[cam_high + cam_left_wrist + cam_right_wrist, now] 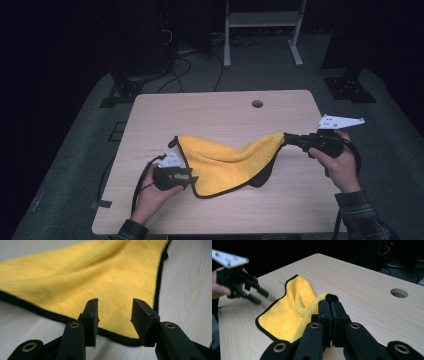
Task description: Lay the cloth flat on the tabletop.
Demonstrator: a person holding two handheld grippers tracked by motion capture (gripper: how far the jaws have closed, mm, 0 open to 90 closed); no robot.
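Note:
A yellow cloth (225,160) with a black hem lies on the light wooden table (210,107). Its right corner is lifted off the surface, pinched in my right gripper (287,138), so the cloth sags from there toward its left side on the table. In the right gripper view the jaws (329,302) are shut on that corner of the cloth (287,312). My left gripper (189,178) hovers at the cloth's near left corner. In the left gripper view it (114,305) stands open, with the hemmed corner of the cloth (87,272) lying just beyond and below the pads, untouched.
A round cable hole (257,104) sits near the table's far edge, also seen as the hole (399,293) in the right gripper view. Behind the table, on the grey floor, stand a white metal frame (262,30), dark stand feet (350,85) and loose cables (185,65).

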